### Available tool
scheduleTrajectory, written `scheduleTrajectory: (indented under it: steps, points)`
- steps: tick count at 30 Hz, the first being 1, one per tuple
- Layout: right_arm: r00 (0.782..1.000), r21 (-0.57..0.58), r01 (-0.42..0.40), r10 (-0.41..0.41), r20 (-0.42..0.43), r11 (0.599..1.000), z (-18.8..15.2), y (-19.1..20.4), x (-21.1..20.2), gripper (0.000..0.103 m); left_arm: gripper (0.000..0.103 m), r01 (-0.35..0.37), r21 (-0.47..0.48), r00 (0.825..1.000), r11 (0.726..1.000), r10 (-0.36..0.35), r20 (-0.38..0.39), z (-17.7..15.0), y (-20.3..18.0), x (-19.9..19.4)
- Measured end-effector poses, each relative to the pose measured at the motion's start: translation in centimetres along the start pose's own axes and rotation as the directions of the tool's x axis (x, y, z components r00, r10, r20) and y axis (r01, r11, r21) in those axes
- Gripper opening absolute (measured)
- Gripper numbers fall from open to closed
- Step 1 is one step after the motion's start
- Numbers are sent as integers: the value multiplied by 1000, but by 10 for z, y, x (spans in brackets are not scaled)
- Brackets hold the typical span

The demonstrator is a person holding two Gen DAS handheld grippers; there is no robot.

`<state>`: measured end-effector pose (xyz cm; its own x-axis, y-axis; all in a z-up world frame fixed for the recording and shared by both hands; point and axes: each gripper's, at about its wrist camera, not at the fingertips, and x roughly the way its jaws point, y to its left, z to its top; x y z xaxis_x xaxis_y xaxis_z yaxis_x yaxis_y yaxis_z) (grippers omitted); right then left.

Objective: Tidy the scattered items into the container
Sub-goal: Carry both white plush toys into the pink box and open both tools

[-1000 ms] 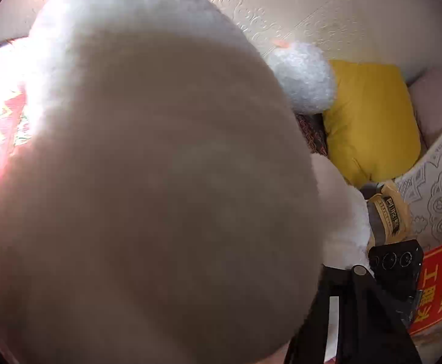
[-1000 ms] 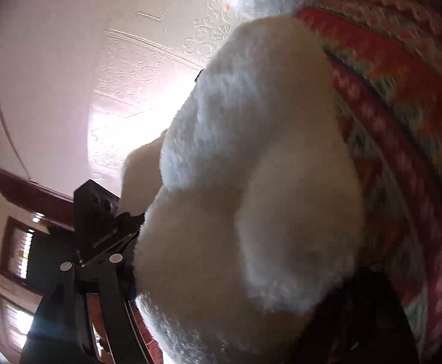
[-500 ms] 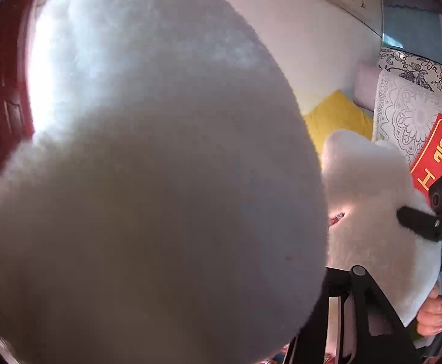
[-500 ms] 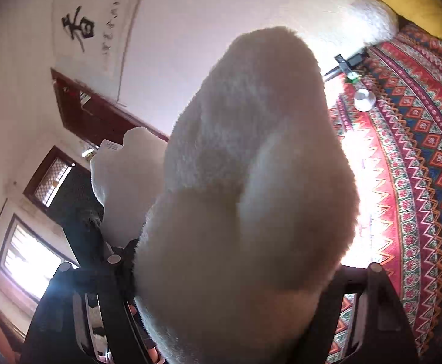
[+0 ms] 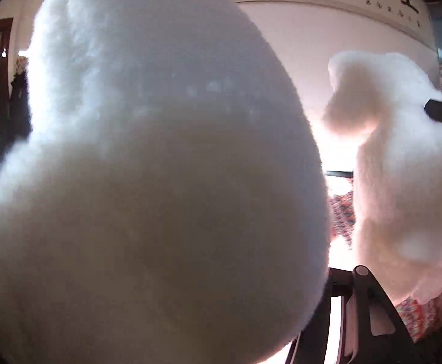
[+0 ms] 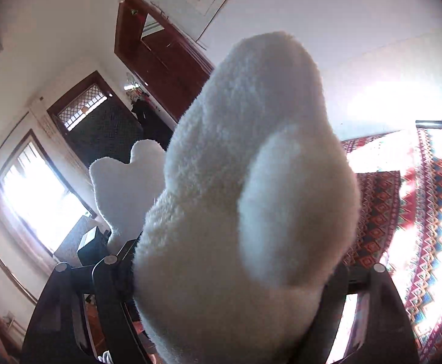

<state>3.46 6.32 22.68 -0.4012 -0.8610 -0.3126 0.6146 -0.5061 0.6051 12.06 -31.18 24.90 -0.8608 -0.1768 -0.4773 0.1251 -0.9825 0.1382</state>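
Patterned rug [image 6: 427,212] beyond tool-clamped plush [image 6: 251,197]

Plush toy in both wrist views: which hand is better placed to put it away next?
Right, probably. Its fingers, which have just been opening wider, flank the plush toy, and its view shows the patterned cloth. The toy mostly blocks the left view.

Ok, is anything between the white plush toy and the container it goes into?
Cannot tell. The white plush toy fills most of both wrist views, and no container shows in either. Around it show the patterned red cover, a wall and a door.
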Motion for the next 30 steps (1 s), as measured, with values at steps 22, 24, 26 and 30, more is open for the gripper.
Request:
scheduleTrajectory:
  steps: [22,24,26,30]
  points:
    - [940,-23,326,-326,-97,945,8,-92,219,100,90,-200,412,949,889,280,-145,-9,92,139]
    - [935,-3,347,-346,-73,938,-2,-100,184,100,92,-144,379,964,914,216,-154,2,65,123]
    - [923,16,383,-382,-49,924,-10,-107,146,100,95,-65,343,977,937,130,-171,6,35,109]
    - [888,85,459,-460,1,885,-33,-132,64,101,102,108,292,975,950,-44,-216,25,-63,104]
